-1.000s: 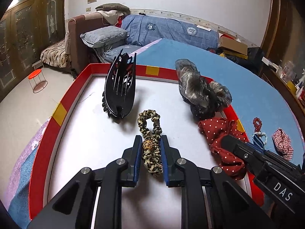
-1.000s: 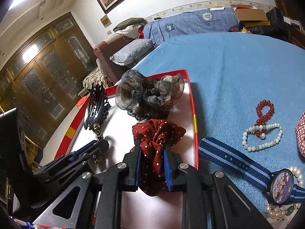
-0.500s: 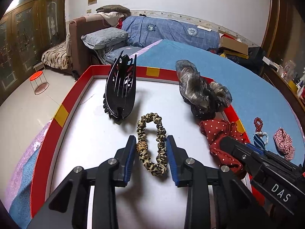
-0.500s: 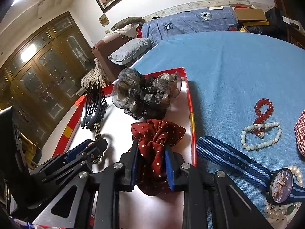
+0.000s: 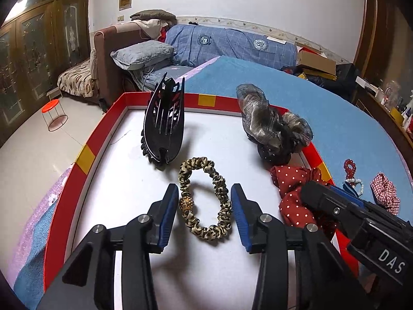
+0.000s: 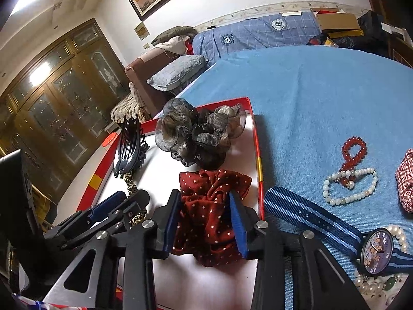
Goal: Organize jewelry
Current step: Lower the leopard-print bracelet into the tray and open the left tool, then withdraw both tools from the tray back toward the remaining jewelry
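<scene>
Your left gripper point(image 5: 204, 208) fingers have just been spreading around the leopard scrunchie point(image 5: 205, 201); your right gripper point(image 6: 204, 219) fingers likewise around the red dotted scrunchie point(image 6: 209, 206). Both lie released in the red-rimmed tray point(image 5: 85, 155). Lift straight out, snagging neither.

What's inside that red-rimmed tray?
In the tray: a black claw clip, leopard scrunchie, gauzy brown scrunchie and red dotted scrunchie. The grippers hide the tray's near end.
</scene>
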Motion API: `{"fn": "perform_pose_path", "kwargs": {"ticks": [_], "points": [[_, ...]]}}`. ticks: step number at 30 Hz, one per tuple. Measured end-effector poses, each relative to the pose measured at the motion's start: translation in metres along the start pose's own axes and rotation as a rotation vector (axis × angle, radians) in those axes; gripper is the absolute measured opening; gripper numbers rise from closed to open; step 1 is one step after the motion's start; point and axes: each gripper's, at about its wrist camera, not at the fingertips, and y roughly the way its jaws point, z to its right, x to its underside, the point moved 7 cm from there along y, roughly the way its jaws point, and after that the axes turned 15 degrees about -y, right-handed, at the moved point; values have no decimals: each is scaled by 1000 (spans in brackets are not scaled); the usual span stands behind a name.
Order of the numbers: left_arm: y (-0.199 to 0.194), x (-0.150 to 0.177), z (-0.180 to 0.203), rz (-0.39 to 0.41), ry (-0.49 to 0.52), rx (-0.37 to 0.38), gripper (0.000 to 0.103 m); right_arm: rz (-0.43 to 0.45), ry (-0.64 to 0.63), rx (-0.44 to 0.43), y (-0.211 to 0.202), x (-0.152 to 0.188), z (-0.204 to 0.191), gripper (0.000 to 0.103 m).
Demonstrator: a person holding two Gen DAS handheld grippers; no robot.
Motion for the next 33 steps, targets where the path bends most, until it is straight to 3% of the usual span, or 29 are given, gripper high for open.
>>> {"fn": "perform_pose_path", "kwargs": {"ticks": [6,14,33], "points": [[-4,-3,-4,8,4,0,43,13,-3,-3,-8,-2,-1,44],[-10,-5,-4,28,12,-3,54,18,1,-11,-14,-3,-1,44],[-28,-18,-5,129,-12,24,55,74,30,-23,-42,-8,3,45]]}}
